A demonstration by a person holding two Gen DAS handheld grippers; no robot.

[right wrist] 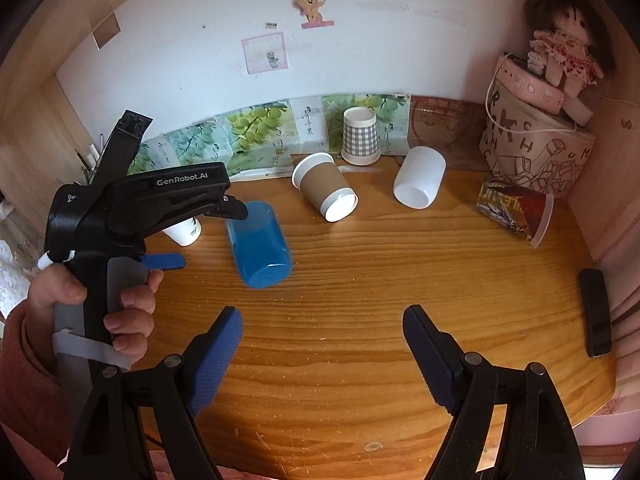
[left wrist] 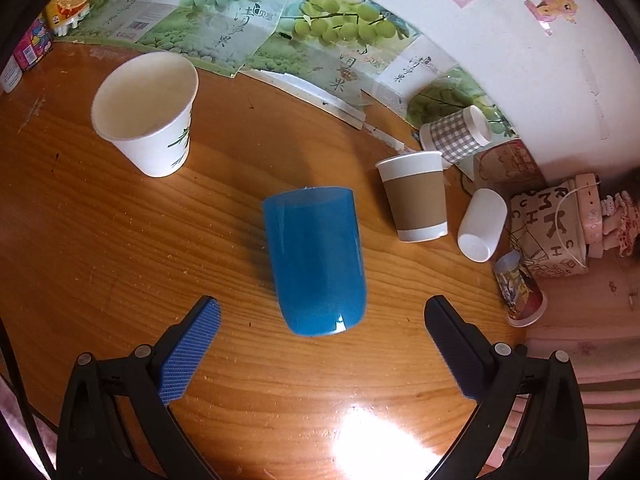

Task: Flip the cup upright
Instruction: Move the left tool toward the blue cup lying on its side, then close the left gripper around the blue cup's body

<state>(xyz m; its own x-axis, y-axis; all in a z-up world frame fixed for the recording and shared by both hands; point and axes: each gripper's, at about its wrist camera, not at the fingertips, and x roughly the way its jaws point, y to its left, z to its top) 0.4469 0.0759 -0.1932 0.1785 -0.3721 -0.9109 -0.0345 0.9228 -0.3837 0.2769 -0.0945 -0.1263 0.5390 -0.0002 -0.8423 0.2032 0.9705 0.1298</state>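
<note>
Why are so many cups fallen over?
Four lie tipped on the wooden table: the blue cup, the brown cup, the plain white cup and the colourful printed cup. Nothing has spilled.

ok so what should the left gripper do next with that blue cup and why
Probably ease the left gripper forward so its open fingers straddle the blue cup. The cup lies on its side on the table, closed end nearest the gripper, just ahead of the fingertips and not yet between them. The right gripper is open and off to the side.
</note>
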